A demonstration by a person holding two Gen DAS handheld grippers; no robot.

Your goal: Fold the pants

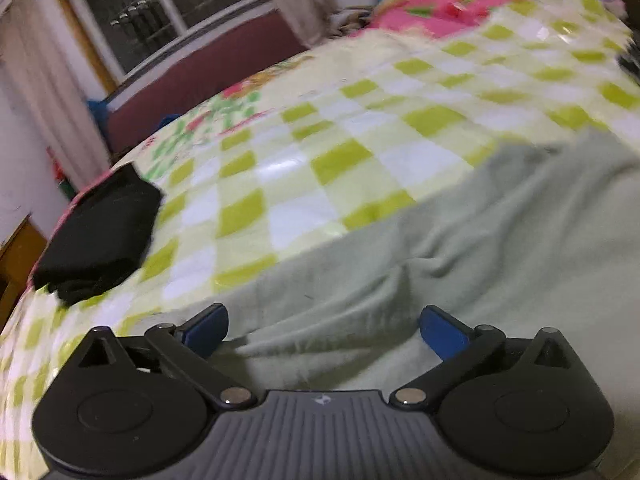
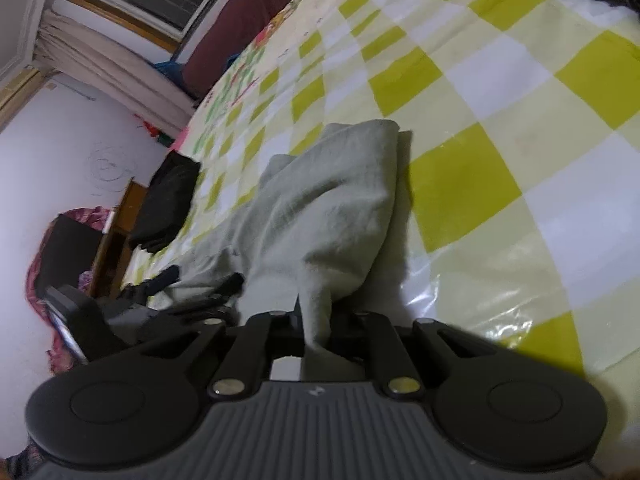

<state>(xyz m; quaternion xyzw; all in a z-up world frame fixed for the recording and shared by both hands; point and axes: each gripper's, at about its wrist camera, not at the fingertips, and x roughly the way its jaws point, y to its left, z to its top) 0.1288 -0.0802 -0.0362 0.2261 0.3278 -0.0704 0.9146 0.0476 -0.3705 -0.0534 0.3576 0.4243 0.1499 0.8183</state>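
Pale green pants [image 1: 460,248] lie rumpled on the checked bedspread [image 1: 300,160]. My left gripper [image 1: 324,330] hovers low over them, its blue-padded fingers [image 1: 206,330] spread wide with only loose cloth beneath. In the right wrist view the pants [image 2: 320,208] rise in a bunched fold, and my right gripper [image 2: 316,320] is shut on a pinch of that cloth pulled up between its black fingers. The left gripper [image 2: 192,280] shows at the lower left of that view, over the same garment.
A folded black garment [image 1: 100,236] lies near the bed's left edge, also seen as the black garment [image 2: 168,204] in the right view. A window [image 1: 168,12], curtains and a dark red headboard [image 1: 200,76] stand beyond. Pink bedding [image 1: 440,8] is piled at the far end.
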